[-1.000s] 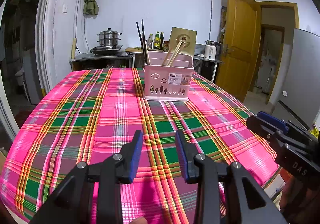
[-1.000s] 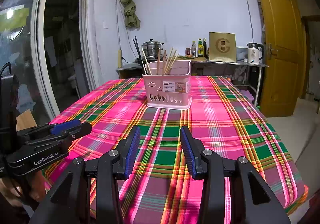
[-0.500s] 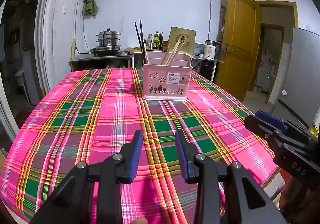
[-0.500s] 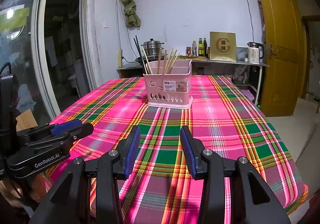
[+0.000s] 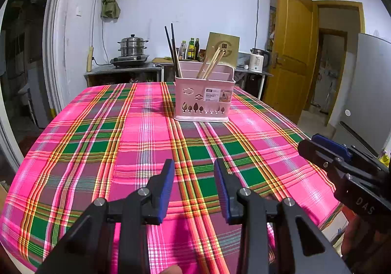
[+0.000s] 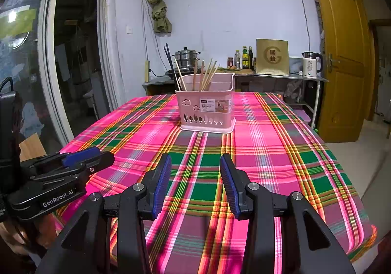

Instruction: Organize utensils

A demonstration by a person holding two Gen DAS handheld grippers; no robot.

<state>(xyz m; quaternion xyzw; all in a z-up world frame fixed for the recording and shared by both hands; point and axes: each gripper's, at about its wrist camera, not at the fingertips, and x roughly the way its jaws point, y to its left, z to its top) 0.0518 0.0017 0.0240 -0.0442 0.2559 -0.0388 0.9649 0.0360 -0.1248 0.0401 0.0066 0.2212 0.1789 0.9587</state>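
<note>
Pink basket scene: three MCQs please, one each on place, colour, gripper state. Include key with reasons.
1. Where is the pink basket?
A. on the plaid tablecloth
B. on the floor
C. on the back counter

2. What colour are the two tallest chopsticks?
A. white
B. black
C. red

3. What is between the right gripper pads?
A. a chopstick
B. a spoon
C. nothing

Key: A, it stands on the cloth, far from both grippers; B, a dark pair rises at its left end; C, only cloth shows in the gap.
</note>
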